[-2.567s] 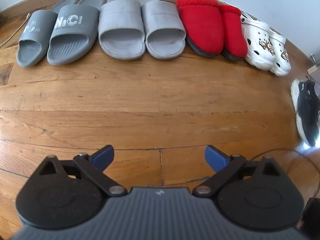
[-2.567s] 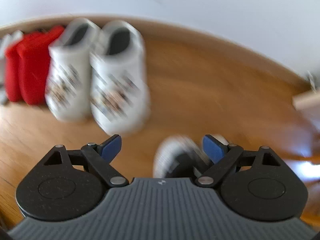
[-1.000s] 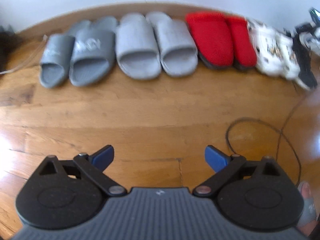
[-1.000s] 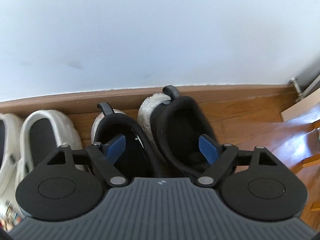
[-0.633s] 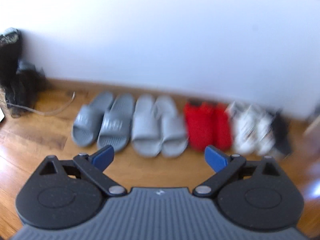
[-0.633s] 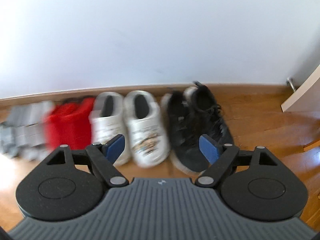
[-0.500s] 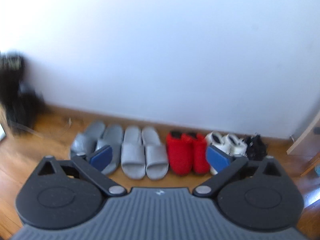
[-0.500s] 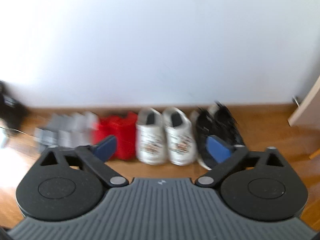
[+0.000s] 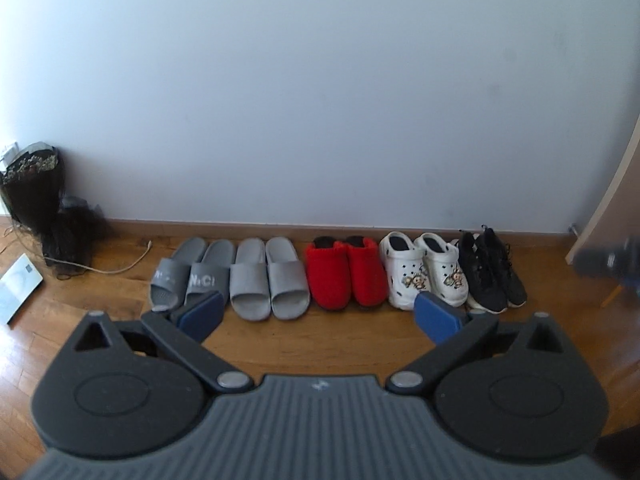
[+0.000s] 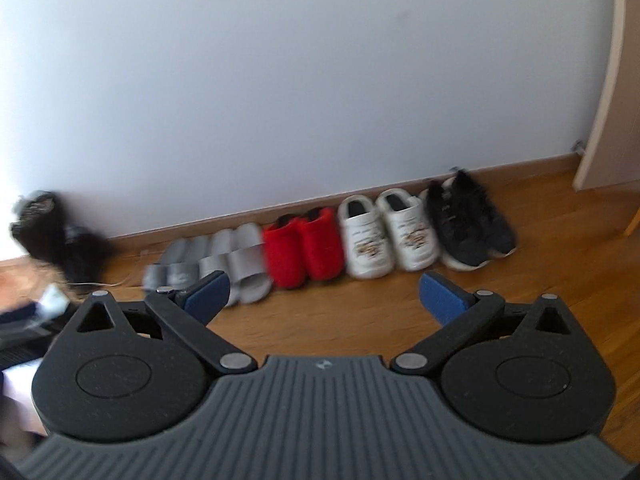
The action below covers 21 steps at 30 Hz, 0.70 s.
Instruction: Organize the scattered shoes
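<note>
Where shoes (image 9: 344,276) line wall (image 9: 320,100), floor (image 9: 320,332) lies bare.

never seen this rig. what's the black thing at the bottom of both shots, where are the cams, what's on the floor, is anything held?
No robot arm here: a person carries a handheld two-finger gripper in each hand, each with a fisheye camera looking forward along its fingers. The black shape with blue pads is the gripper itself: left gripper in one view, right gripper in the other.

Both look down at a wooden floor, where five pairs stand in a row against the wall: dark grey slides, light grey slides, red slippers, white clogs and black sneakers.

Both grippers are open and hold nothing. The right gripper's jaws have just been opening, with nothing between them. The right view is blurred.
</note>
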Motion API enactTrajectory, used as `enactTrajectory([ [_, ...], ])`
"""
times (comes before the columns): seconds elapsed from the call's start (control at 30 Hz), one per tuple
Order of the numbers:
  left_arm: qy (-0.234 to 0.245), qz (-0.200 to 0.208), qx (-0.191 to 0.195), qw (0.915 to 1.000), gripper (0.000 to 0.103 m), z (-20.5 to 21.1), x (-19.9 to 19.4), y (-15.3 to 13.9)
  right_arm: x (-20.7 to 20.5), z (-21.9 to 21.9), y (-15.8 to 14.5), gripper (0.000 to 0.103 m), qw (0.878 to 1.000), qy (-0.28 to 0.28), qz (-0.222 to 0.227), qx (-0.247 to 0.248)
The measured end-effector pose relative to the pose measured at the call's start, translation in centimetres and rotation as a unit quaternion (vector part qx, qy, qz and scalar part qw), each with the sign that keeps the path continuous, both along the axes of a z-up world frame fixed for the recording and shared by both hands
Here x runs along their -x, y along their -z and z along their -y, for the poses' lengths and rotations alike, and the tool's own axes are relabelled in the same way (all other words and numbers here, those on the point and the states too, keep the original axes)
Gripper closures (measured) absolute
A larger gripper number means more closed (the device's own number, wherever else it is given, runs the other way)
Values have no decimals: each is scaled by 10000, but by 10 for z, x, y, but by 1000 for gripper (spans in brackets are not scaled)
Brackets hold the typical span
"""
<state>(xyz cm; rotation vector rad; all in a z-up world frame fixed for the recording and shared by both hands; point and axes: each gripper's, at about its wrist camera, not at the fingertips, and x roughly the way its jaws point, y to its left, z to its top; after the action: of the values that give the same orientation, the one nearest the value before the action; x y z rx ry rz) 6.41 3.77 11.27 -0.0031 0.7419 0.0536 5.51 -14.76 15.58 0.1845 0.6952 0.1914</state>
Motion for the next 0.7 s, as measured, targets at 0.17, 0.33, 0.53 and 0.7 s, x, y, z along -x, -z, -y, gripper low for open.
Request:
enactTrajectory([
  [0.17,-185,-109,-98,9997,0,-14,-15,12,-8,-15,12,1,9989,215,119,403],
  [0.33,-251,-324,128,9991,0,-12,-21,7,-20,-28,21,1,9968,91,26,796],
  [0.53,-313,-497,191,9981,0,-10,-24,11,-32,-37,31,1,9975,-40,-231,662],
  [0.7,-324,-476,212,9981,0,-10,-22,12,-26,-50,27,1,9981,-262,-202,516],
])
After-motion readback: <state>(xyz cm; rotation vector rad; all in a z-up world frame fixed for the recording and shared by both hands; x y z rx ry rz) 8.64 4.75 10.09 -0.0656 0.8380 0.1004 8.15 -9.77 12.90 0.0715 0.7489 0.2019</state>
